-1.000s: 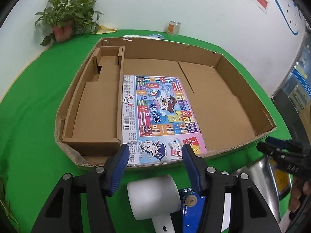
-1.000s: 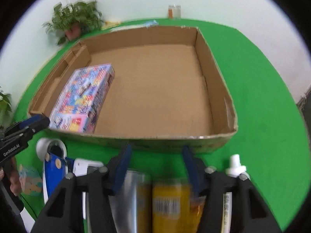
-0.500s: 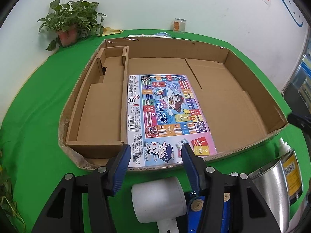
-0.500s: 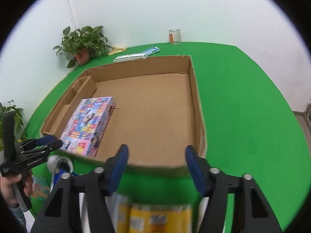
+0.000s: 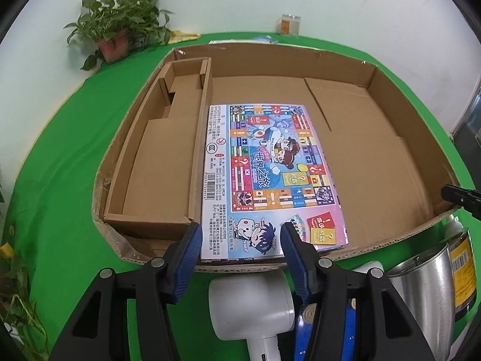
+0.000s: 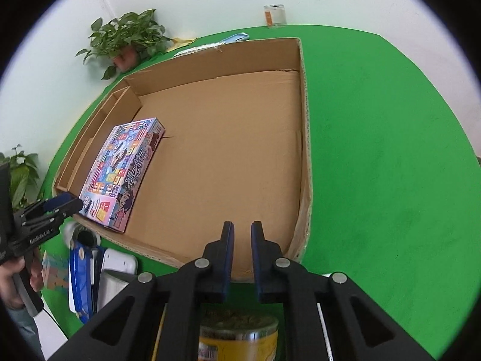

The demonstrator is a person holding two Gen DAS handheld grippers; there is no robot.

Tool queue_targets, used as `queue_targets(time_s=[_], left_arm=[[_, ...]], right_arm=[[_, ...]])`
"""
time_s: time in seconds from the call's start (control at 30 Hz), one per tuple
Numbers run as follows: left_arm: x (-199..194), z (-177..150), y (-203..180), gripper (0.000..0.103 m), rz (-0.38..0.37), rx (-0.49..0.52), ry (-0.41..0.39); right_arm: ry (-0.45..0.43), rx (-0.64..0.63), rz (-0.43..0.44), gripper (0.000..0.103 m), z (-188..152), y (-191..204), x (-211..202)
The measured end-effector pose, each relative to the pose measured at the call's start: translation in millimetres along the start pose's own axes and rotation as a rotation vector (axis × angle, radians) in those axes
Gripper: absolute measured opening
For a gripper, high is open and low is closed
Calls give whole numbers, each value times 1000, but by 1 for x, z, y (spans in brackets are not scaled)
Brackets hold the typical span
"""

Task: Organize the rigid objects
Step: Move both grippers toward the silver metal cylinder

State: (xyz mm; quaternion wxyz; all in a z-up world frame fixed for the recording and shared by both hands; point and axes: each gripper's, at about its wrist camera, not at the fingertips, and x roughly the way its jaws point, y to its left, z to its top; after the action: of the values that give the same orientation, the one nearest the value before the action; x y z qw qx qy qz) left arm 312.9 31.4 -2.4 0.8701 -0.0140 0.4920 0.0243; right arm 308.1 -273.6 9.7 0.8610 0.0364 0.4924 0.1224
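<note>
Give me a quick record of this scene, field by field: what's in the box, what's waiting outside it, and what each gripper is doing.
container: shallow cardboard box on a green table
inside box: board game box, lying flat beside the cardboard insert
outside, near edge: white hair dryer, metal can, yellow-labelled can
left gripper: open, empty, above the box's near edge
right gripper: jaws have just closed, nothing between them

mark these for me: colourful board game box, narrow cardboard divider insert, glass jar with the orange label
Colourful board game box [image 5: 270,174], left wrist view: middle of its printed top face.
Narrow cardboard divider insert [image 5: 162,162], left wrist view: its floor panel.
Glass jar with the orange label [image 6: 274,15], right wrist view: middle of its body.
</note>
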Motion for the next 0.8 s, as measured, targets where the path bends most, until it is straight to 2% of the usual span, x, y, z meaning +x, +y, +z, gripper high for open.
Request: queue_targets(time_s=[0.13,0.2,0.23,0.27,0.3,0.33,0.37,0.4,0.43,0.5,0.6,0.73,0.8], left_arm=[[1,2,2,53,-10,-5,10],[-3,3,5,53,-37,-15,-21],[-7,3,6,54,-45,-15,-42],[-14,2,5,54,-50,-4,-67],[-24,-1,0,59,-40,17,-110],[-37,-4,-5,73,-17,45,-169],[-48,-9,-11,84,8,68,-219],[-64,-16,-14,103,36,91,-284],[-80,-25,-17,103,44,102,-352],[-98,-39,-21,103,-4,116,-396],[-113,-60,-15,103,-78,80,-401],[-126,-85,-4,103,-130,29,-418],[-128,-99,1,103,-167,0,-399]], right_arm=[[8,13,6,11,6,-4,2],[-15,-8,-4,17,11,-7,-5],[-48,-17,-10,34,11,-6,-14],[-90,-21,-18,63,8,-3,-26],[-158,-26,-20,80,2,3,-44],[-211,-22,-24,96,-5,8,-58],[-257,-15,-33,100,-13,12,-71],[-302,-4,-37,102,-24,16,-85],[-325,6,-31,103,-34,21,-93],[-357,28,-9,103,-57,30,-103],[-373,49,24,103,-93,49,-108],[-308,75,140,103,-130,74,-108],[-268,66,116,103,-138,82,-103]])
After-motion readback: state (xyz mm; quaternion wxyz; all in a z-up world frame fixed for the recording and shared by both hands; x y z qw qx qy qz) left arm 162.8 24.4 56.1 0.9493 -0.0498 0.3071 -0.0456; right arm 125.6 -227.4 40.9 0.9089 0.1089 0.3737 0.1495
